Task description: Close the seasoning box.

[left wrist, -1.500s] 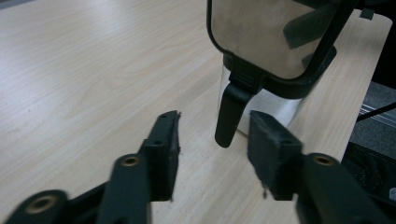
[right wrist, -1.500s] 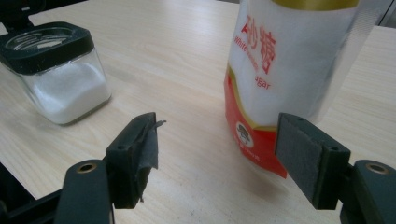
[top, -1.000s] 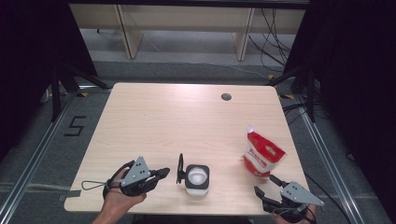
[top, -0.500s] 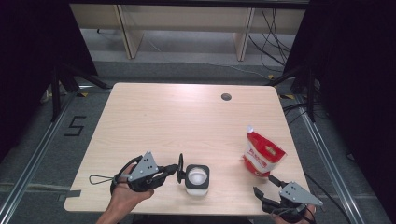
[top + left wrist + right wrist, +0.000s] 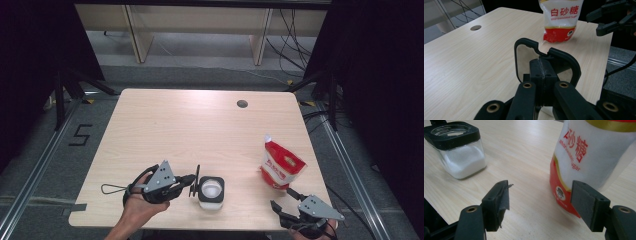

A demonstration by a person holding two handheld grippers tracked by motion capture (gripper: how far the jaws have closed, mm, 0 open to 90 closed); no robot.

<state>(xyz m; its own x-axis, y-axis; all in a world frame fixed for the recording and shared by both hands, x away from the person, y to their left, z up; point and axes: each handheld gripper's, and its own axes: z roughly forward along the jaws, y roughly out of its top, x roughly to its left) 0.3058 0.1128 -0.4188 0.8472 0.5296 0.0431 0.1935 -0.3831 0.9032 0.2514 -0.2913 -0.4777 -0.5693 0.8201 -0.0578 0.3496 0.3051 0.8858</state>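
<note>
A square glass jar [image 5: 211, 191] with a black collar, half full of white grains, stands near the table's front edge; it also sits top left in the right gripper view [image 5: 459, 152]. Its black hinged lid [image 5: 196, 179] stands upright on the jar's left side. My left gripper [image 5: 189, 181] is shut, its tips right at the lid [image 5: 549, 53]; I cannot tell whether they touch. A red and white sugar bag [image 5: 281, 167] stands to the right. My right gripper [image 5: 281, 198] is open just in front of the bag [image 5: 594, 152], nothing between its pads.
The wooden table [image 5: 190, 130] has a round cable hole [image 5: 242, 104] near its far edge. My right gripper [image 5: 595, 23] shows beside the sugar bag [image 5: 561, 20] in the left gripper view. Shelving legs and cables lie on the floor beyond the table.
My left gripper has moved right, up to the jar's upright lid, still shut. The jar, the bag and my right gripper have kept still.
</note>
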